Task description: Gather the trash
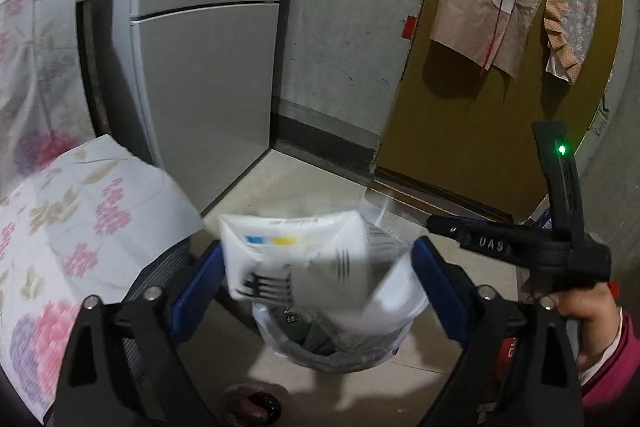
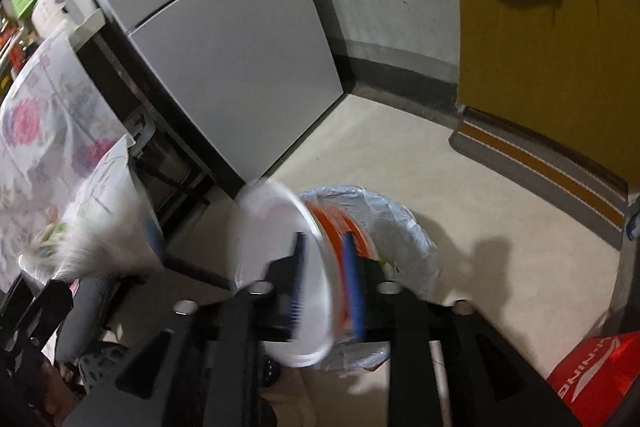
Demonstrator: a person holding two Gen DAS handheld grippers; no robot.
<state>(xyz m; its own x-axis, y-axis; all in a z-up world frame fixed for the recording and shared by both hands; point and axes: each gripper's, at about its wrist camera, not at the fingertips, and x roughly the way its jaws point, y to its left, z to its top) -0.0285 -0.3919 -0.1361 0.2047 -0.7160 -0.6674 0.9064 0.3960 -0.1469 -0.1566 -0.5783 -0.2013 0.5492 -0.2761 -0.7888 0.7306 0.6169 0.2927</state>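
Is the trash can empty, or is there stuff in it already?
Not empty. Through the clear liner of the trash can, dark items show inside. How full it is cannot be told: a white package hides the opening.

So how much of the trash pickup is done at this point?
Some is done: the lined bin already holds trash. In hand: a white wrapper sits between the open left gripper fingers right above the bin, blurred, apparently dropping in. The right gripper is shut on a white-and-orange lid near the bin. Left: drop that lid in. Any other trash lies out of view.
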